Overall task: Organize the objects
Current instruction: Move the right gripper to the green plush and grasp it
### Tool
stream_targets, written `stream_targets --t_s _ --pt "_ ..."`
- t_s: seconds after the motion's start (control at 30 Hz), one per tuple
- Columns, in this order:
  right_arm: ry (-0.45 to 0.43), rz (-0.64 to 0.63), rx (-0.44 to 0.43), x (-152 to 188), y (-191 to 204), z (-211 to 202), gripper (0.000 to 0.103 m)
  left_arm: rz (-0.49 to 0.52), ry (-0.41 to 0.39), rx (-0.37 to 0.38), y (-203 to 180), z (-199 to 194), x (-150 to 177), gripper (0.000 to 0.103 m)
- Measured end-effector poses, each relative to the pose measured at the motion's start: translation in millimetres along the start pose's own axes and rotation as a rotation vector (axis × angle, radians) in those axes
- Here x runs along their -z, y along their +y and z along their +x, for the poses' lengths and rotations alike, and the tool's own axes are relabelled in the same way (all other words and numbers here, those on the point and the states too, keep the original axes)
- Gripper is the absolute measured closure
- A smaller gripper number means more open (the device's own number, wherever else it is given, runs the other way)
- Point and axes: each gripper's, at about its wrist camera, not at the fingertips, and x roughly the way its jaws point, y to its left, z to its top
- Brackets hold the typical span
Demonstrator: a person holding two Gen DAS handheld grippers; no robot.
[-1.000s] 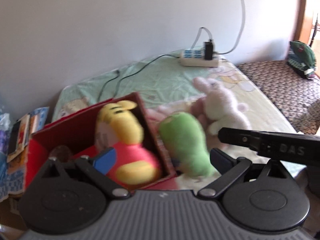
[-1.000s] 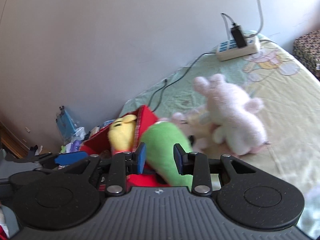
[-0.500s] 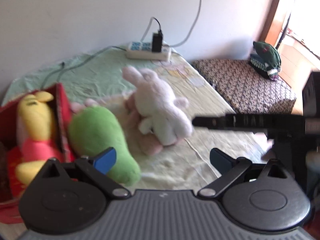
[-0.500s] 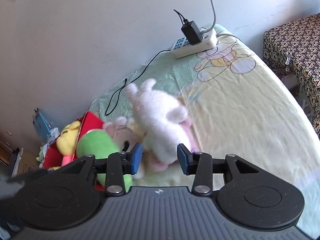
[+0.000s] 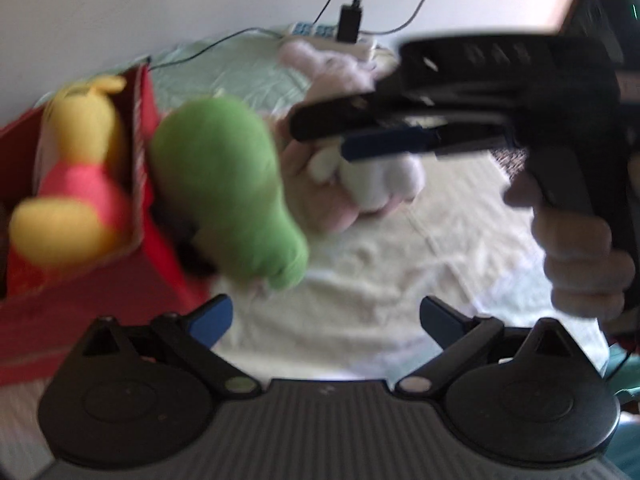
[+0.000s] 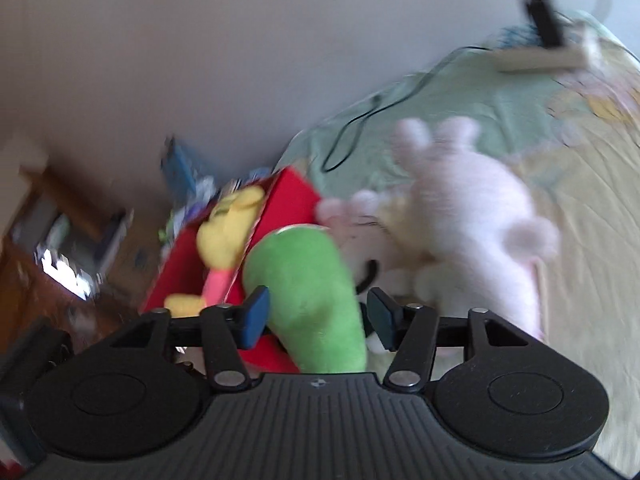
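Observation:
A green plush toy point(image 5: 224, 196) lies on the bed against the red box point(image 5: 96, 292); it also shows in the right wrist view point(image 6: 312, 292). A yellow and red plush point(image 5: 76, 184) lies inside the box. A white and pink plush point(image 6: 472, 216) lies right of the green one. My left gripper point(image 5: 324, 320) is open and empty above the sheet. My right gripper point(image 6: 316, 316) is open with its fingers on either side of the green plush. In the left wrist view the right gripper point(image 5: 352, 136) hangs over the plush pile.
A power strip point(image 5: 332, 36) with a black plug and cables lies at the head of the bed by the white wall. A patterned seat point(image 5: 508, 160) stands right of the bed. Clutter and wooden furniture point(image 6: 60, 240) sit left of the box.
My right gripper has swung left from the white plush to the green plush and its jaws have widened around it. My left gripper has stayed open while its view shifted back toward the box.

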Motion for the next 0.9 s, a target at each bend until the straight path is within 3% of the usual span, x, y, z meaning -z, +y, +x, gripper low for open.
stream_targets --t_s 0.13,0.23,0.33,0.53,0.73,0.9 --pt "0.057 -0.100 -0.010 4 16 24 0.033 -0.039 0.018 -0.030 9 0 11 0.003" --pt "0.065 -0.079 0.055 5 7 33 0.035 -0.066 0.011 -0.045 14 -1 10 0.003" --pt "0.010 0.019 0.055 1 -14 14 0.041 -0.064 -0.013 -0.059 14 -3 4 0.003" --pt "-0.043 0.052 0.160 3 -39 -24 0.051 -0.010 -0.077 -0.040 -3 -5 -16 0.003" --pt "-0.071 0.133 0.046 4 -47 -35 0.051 0.067 -0.138 -0.087 -17 13 -42 0.003" --pt "-0.007 0.182 -0.004 -1 -49 -10 0.047 0.122 -0.145 -0.133 -21 38 -53 0.007"
